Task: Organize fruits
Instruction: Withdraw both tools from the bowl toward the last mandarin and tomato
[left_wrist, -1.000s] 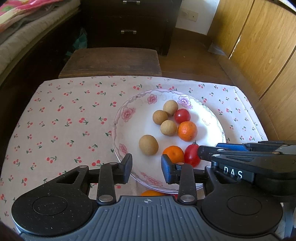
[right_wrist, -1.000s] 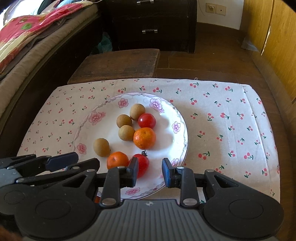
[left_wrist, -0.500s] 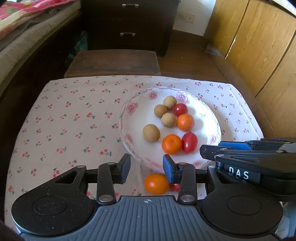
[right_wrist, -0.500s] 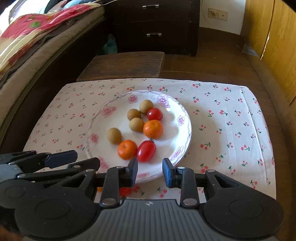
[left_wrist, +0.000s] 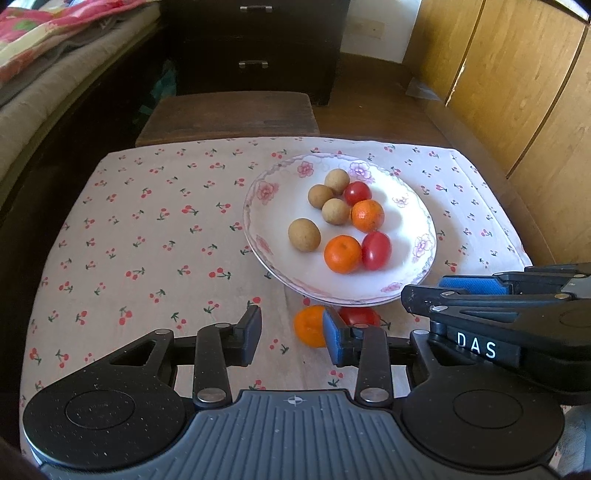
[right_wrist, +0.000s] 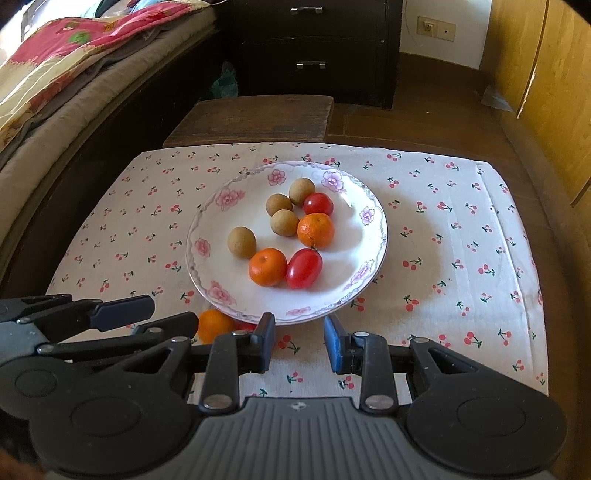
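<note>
A white flowered plate (left_wrist: 413, 206) (right_wrist: 207, 221) on the cherry-print cloth holds several brown longans (left_wrist: 303, 234), two mandarins (left_wrist: 342, 254) and two cherry tomatoes (left_wrist: 376, 250). One more mandarin (left_wrist: 309, 326) (right_wrist: 214, 325) and a tomato (left_wrist: 360, 316) (right_wrist: 244, 326) lie on the cloth against the plate's near rim. My left gripper (left_wrist: 291, 334) (right_wrist: 173, 315) hovers just short of that mandarin, its jaws closing with nothing between them. My right gripper (right_wrist: 300, 341) (left_wrist: 424, 291) is beside it at the plate's near edge, jaws narrow and empty.
The cloth (left_wrist: 147, 240) covers a low table. A dark wooden stool (left_wrist: 229, 114) stands behind it, then a dark drawer unit (right_wrist: 314, 48). A bed with blankets (right_wrist: 74, 66) runs along the left; wooden cabinet doors (left_wrist: 517, 81) line the right.
Both grippers have drawn back toward the table's near edge. The plate now sits farther ahead, and the mandarin and tomato beside its rim have come into full view.
</note>
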